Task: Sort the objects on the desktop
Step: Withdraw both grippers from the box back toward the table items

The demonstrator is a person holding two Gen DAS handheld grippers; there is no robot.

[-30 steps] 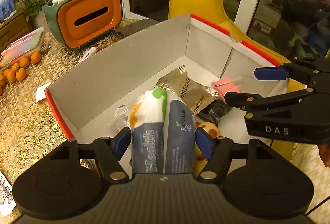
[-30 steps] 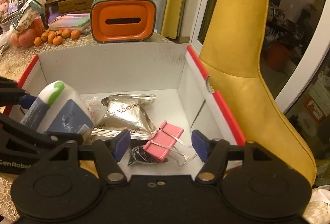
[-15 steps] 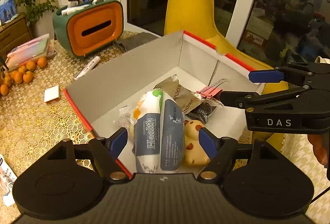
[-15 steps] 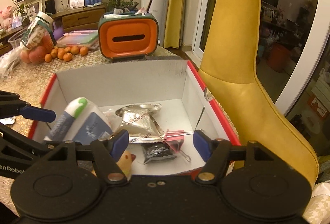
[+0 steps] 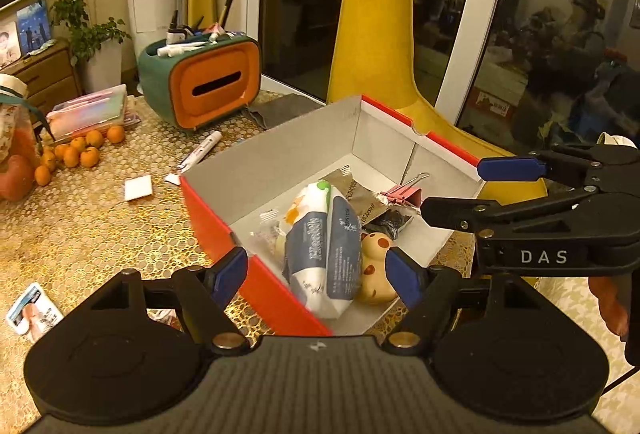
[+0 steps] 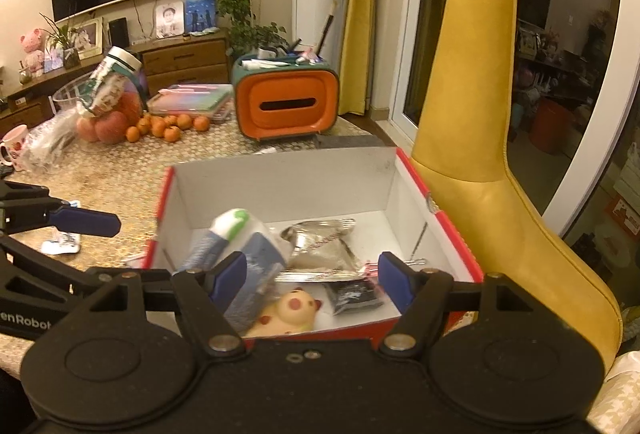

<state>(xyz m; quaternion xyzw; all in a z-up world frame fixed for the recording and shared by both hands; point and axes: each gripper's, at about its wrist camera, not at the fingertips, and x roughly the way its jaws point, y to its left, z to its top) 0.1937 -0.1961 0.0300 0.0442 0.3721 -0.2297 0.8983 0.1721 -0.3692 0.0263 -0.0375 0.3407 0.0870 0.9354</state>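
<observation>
Above the near end of the red-edged box (image 5: 224, 230), the left gripper (image 5: 316, 276) hangs with its blue pads spread and nothing between them; its jaws have just been opening. The right gripper (image 6: 312, 274) hovers beside it over the same box, also parted and empty, its jaws likewise just opening.

Below them, inside the box, lies a wipes pack (image 5: 324, 250), grey-blue and white with a green cap end, lying lengthwise on the white floor. Touching its right side is a small cream toy (image 5: 374, 266) with brown spots. Further in sit a silver foil sachet (image 6: 324, 246), a black packet (image 6: 354, 294) and a pink binder clip (image 5: 402, 192) with wire handles, close to the right wall.

Outside the box, on the gold patterned tablecloth (image 5: 88, 230), a white marker (image 5: 200, 150) and a white eraser (image 5: 138, 188) lie near the far left corner. Beyond stands an orange-fronted green organiser (image 5: 204, 84) holding pens and brushes, with small oranges (image 5: 78, 150) to its left. A yellow chair (image 6: 480, 154) rises just behind the box's right wall.
</observation>
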